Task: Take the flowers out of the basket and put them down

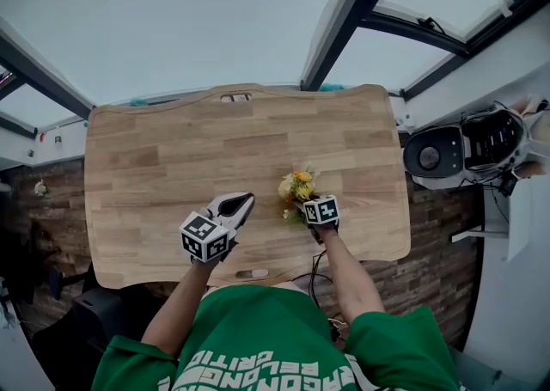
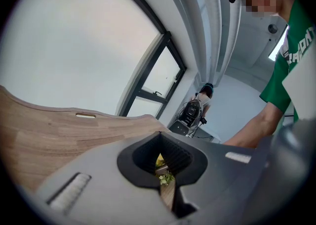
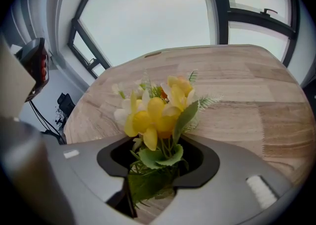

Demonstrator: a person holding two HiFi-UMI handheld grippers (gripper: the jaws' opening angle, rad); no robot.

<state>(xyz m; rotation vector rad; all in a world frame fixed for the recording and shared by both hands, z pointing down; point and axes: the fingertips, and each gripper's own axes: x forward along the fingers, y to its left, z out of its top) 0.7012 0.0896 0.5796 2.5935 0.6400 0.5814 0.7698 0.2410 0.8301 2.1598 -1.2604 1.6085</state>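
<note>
Near the front edge of the table [image 1: 163, 149], towards its right half, the two hand-held grippers sit side by side with a strip of bare wood between them, and the rest of the top lies open to the left and away towards the windows. That top is pale wood laid in long planks with a visible grain; its outline is softly wavy with rounded corners, and a slot-shaped handle is cut at the far edge [image 1: 235, 98] and another at the near edge [image 1: 252, 274]. The left gripper [image 1: 241, 203] has its grey jaws drawn together with nothing between the ribbed dark pads, only a thin slit through which wood and a scrap of blossom show. The right gripper [image 3: 157, 169] is clenched on the flowers [image 3: 158, 115], their stems and broad green leaves wedged in the dark notch of its smooth grey jaws, while the yellow and white blooms and feathery sprigs rise beyond the tips above the wood. Whether the bunch touches the surface cannot be told. A thin cable [image 1: 314, 273] hangs below the near edge. Dark window frames [image 1: 344, 28] slant across pale, featureless glass behind the table. Off its right corner stands a grey machine [image 1: 434, 155] with a round face, and brick-patterned flooring [image 1: 430, 269] shows beneath. The person's green shirt [image 1: 275, 346] with white lettering fills the bottom of the head view.
</note>
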